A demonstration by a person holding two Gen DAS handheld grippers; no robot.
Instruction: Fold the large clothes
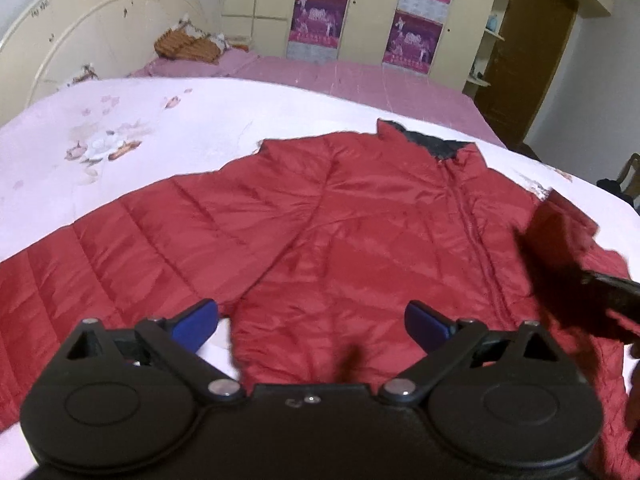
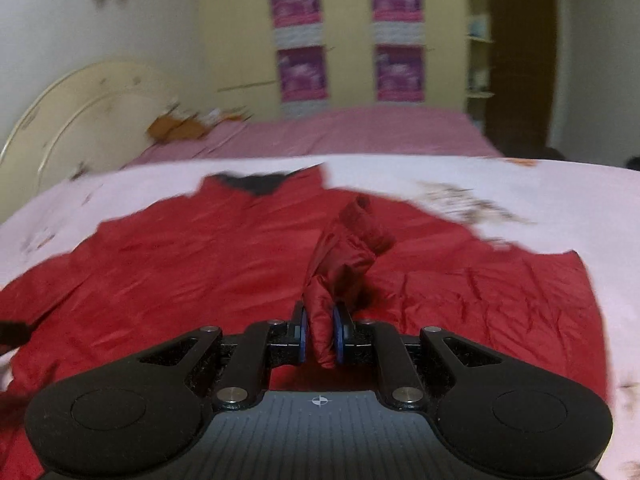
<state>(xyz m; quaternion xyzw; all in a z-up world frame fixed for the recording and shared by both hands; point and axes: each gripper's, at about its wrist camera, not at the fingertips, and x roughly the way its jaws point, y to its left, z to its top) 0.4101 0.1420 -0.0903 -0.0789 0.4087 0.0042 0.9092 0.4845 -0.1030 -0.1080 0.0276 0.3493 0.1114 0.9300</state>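
A red quilted jacket lies spread front-up on the bed, over a pale floral cover, collar toward the far side. The left gripper hangs above the lower hem, jaws wide apart, nothing between them. The right gripper is clamped on a bunched sleeve, lifted over the jacket's body. A cream wardrobe stands behind.

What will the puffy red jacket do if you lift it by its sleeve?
The puffy red quilted jacket will probably flop and drape: its sleeve already sags in folds from the right gripper. It looks light for its size, thin and quilted. The shiny fabric may be slippery, so the fingers must pinch firmly.
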